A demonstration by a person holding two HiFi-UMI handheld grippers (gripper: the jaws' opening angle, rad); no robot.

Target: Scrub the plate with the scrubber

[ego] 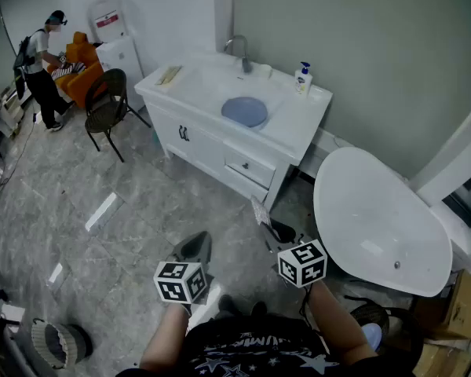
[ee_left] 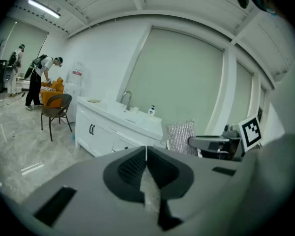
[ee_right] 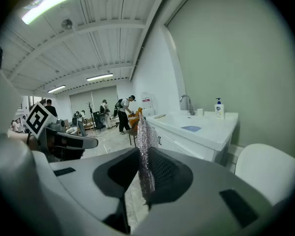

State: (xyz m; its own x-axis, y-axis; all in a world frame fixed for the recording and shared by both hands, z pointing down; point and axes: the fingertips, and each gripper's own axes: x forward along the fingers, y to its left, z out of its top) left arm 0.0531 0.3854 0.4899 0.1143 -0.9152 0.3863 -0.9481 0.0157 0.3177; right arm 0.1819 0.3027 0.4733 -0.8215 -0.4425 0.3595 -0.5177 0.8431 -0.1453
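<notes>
A round blue plate (ego: pixel 244 111) lies in the basin of a white vanity (ego: pixel 293 134) across the floor from me; the right gripper view shows the plate (ee_right: pixel 191 129) too. My right gripper (ego: pixel 261 211) is shut on a silvery mesh scrubber (ee_right: pixel 144 149), which sticks up between its pads. The scrubber (ee_left: pixel 181 135) also shows in the left gripper view, beside the right gripper (ee_left: pixel 217 144). My left gripper (ego: pixel 194 244) is held low beside the right one, its jaws shut with nothing between them (ee_left: pixel 146 150). Both grippers are well short of the vanity.
A faucet (ego: pixel 239 51) and a soap bottle (ego: pixel 303 78) stand on the vanity's back edge. A white bathtub (ego: pixel 377 218) is at the right. A dark chair (ego: pixel 106 104) and a person (ego: pixel 41 69) are at the far left. A basket (ego: pixel 55 342) sits on the marble floor.
</notes>
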